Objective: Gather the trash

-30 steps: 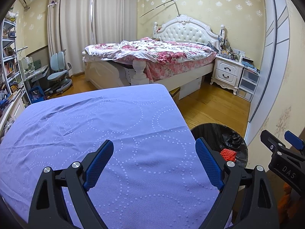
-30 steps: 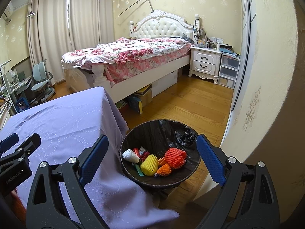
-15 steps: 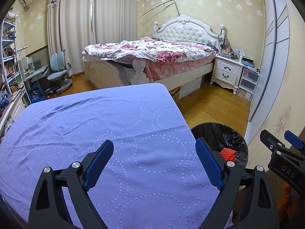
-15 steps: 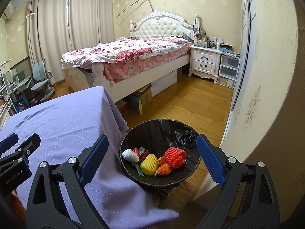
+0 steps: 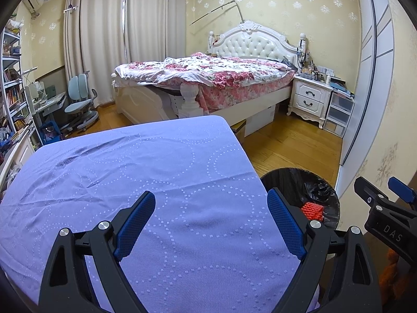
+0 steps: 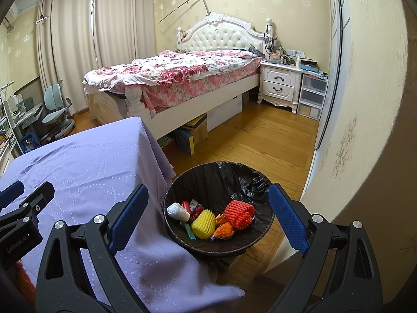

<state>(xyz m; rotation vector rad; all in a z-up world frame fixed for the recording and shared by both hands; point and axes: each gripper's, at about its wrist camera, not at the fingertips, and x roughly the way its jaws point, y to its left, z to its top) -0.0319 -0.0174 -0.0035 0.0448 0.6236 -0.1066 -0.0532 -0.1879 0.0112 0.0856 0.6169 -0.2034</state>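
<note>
Both grippers hang with their blue-padded jaws spread wide and nothing between them. One, the left gripper (image 5: pixel 211 219), is poised over the near part of a table (image 5: pixel 109 172) draped in a purple cloth with dotted rings; the cloth's surface is bare of trash. Its partner, the right gripper (image 6: pixel 208 208), sits past the table's right edge, above a trash bin (image 6: pixel 260 232) lined with a black bag. That bin stands on the wooden floor (image 6: pixel 260 143) just beside the table's right edge, near the wall. Inside it lie an orange foam net (image 6: pixel 239 212), a yellow foam net (image 6: pixel 203 224), a white crumpled wad (image 6: pixel 178 211), a small red piece and some orange scraps, all heaped at the bottom. From the left wrist view only the orange net shows in the bin. Beyond the table's far edge stands a bed (image 5: pixel 208 78) with a floral quilt.
</note>
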